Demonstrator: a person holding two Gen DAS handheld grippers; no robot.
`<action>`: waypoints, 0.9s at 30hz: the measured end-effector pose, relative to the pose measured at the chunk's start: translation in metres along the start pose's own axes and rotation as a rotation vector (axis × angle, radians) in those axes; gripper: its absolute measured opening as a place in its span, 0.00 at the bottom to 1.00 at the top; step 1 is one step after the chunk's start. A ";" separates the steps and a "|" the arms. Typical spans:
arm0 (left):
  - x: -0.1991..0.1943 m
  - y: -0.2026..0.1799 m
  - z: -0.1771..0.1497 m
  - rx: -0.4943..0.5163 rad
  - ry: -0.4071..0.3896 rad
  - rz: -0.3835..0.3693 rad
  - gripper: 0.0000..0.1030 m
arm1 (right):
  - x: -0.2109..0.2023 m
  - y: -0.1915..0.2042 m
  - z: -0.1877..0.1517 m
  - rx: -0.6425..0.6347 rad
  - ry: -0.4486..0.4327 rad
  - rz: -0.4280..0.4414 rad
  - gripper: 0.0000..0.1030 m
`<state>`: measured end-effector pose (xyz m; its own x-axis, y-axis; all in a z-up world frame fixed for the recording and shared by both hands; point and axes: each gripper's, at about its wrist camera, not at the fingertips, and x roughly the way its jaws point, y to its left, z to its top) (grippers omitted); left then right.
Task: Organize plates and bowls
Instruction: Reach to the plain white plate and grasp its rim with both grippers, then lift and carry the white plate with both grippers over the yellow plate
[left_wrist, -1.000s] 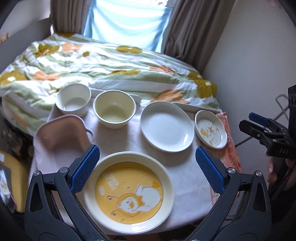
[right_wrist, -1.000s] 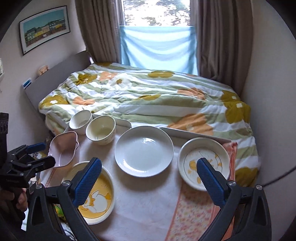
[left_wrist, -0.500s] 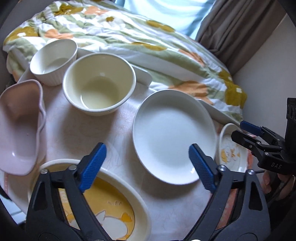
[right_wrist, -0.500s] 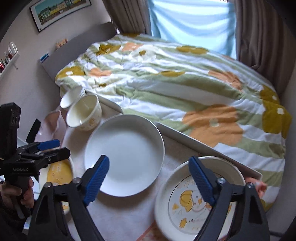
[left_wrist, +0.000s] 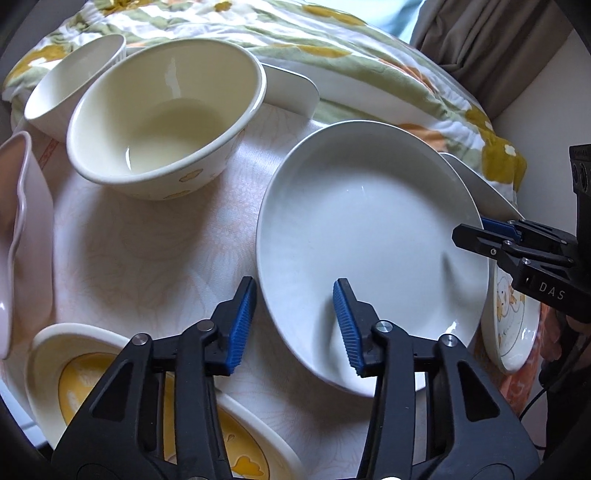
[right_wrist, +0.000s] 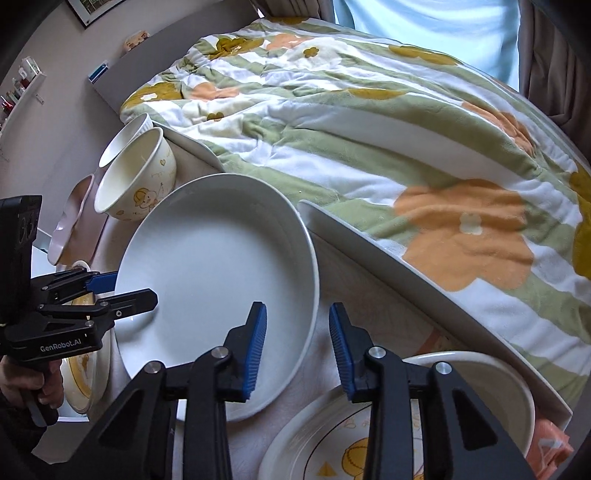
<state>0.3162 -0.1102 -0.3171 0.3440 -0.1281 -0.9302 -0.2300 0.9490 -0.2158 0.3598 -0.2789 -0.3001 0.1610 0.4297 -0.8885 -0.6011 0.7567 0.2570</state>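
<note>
both grippers, left gripper (left_wrist: 293, 325) and right gripper (right_wrist: 297, 347), astride white plate (left_wrist: 369, 236) rim, closing, unclenched; contact unclear.

The yellow plate (left_wrist: 92, 373) is cut off behind the tongs (left_wrist: 293, 325).

My left gripper (left_wrist: 291, 321) and right gripper (right_wrist: 297, 347) were matte black plastic frames with silver screws at the pivots. Their fingers (left_wrist: 242, 325) wore ribbed blue pads. Seen from the other camera, one body carried white "GenRobot.AI" lettering, the other "DAS". A thin black cable trailed below the right one.
</note>
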 end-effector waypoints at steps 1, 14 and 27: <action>0.000 0.000 0.001 -0.001 0.001 -0.004 0.30 | 0.001 -0.001 0.000 -0.002 0.003 0.008 0.24; -0.004 0.000 0.006 -0.003 -0.020 0.054 0.18 | 0.003 0.001 -0.001 -0.015 -0.008 0.003 0.13; -0.034 -0.006 0.005 0.034 -0.051 0.055 0.18 | -0.024 0.012 -0.002 0.001 -0.050 -0.026 0.13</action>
<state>0.3103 -0.1103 -0.2823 0.3774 -0.0617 -0.9240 -0.2188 0.9636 -0.1538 0.3468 -0.2810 -0.2765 0.2154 0.4338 -0.8749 -0.5957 0.7683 0.2342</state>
